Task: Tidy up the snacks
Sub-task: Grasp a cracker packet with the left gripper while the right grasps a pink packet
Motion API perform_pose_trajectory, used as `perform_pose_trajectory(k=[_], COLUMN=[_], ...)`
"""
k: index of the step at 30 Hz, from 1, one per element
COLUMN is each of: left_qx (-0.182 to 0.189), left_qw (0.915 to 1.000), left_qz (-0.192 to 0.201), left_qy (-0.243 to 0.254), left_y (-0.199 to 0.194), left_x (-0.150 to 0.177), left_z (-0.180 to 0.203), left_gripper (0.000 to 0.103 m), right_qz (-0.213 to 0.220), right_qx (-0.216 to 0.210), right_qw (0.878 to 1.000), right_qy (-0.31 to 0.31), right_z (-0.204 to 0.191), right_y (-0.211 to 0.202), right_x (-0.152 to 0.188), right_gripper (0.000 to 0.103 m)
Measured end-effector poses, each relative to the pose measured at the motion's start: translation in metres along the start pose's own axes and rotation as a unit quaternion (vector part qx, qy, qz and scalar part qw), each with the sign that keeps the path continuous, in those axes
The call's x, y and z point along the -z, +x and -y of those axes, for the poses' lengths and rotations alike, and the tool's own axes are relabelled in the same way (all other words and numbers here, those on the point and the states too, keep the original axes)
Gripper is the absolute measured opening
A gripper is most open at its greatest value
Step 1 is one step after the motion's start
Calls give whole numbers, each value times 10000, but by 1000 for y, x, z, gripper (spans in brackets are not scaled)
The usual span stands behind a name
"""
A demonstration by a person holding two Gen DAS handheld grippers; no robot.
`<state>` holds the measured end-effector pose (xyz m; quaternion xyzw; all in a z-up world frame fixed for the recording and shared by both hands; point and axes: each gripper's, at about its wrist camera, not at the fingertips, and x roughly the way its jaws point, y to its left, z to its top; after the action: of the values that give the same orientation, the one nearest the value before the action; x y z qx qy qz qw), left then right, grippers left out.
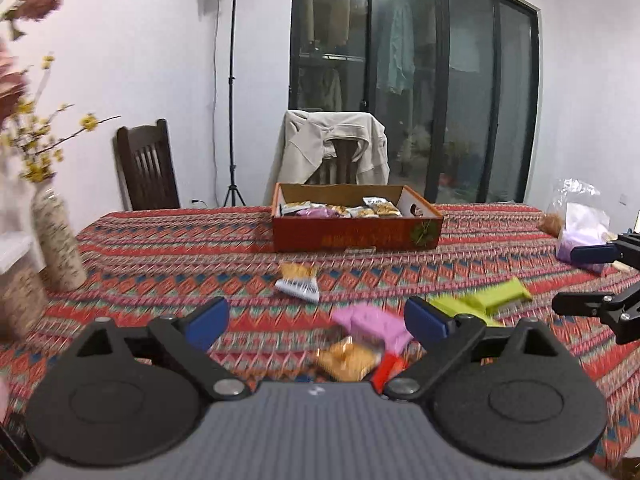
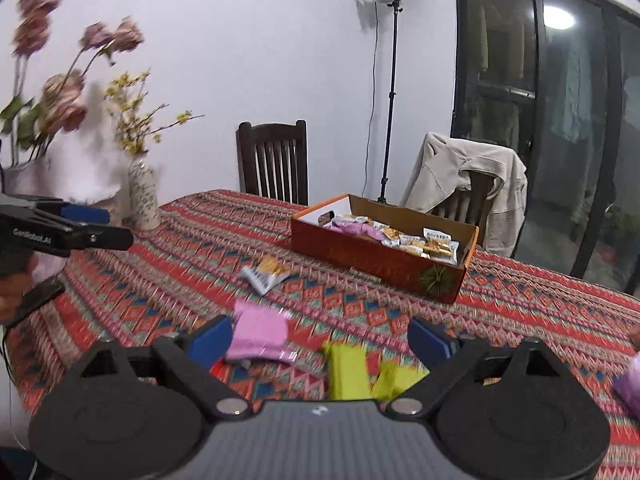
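Progress: cardboard box [image 1: 356, 232] partly filled | left: pink packet [image 1: 372, 322], green packets [image 2: 360, 372], white-orange packet [image 1: 298, 282] loose on tabletop [image 1: 160, 248] | left gripper [image 1: 316, 320], right gripper [image 2: 320, 340]: jaws wide, empty

Two low wrist views — shared snack box [image 1: 356, 224]

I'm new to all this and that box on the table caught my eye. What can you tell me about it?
The box is a shallow, open-topped cardboard tray, reddish-orange outside with a green and gold emblem near one corner, plain brown inside. One end wall has a cut-out hand hole. It sits flat on the patterned tablecloth toward the table's far side, in front of a chair draped with a beige jacket. Small wrapped snacks, pink, white and golden, lie inside it. Nothing else touches it.
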<state>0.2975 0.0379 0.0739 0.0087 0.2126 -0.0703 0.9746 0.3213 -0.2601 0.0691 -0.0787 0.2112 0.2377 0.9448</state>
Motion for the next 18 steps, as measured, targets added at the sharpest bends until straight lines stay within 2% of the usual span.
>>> perform_pose_trajectory(k=[6,12,18], left_qx=[-67,-234,-204], left_qw=[9997,9996,9996], left_qz=[-64,-104,-184], left_qy=[-209,-84,-96], left_y=[-41,-73,-85], left_x=[44,72,92], left_z=[9,12,14], left_gripper=[99,99,100], right_qz=[88,170,49], right_qx=[149,345,610], right_qw=[9991,9951,9945], right_qy=[387,907,849], right_z=[-33,-48,-65], right_y=[-35,-68,-90], right_x=[45,82,106], right_gripper=[96,98,99])
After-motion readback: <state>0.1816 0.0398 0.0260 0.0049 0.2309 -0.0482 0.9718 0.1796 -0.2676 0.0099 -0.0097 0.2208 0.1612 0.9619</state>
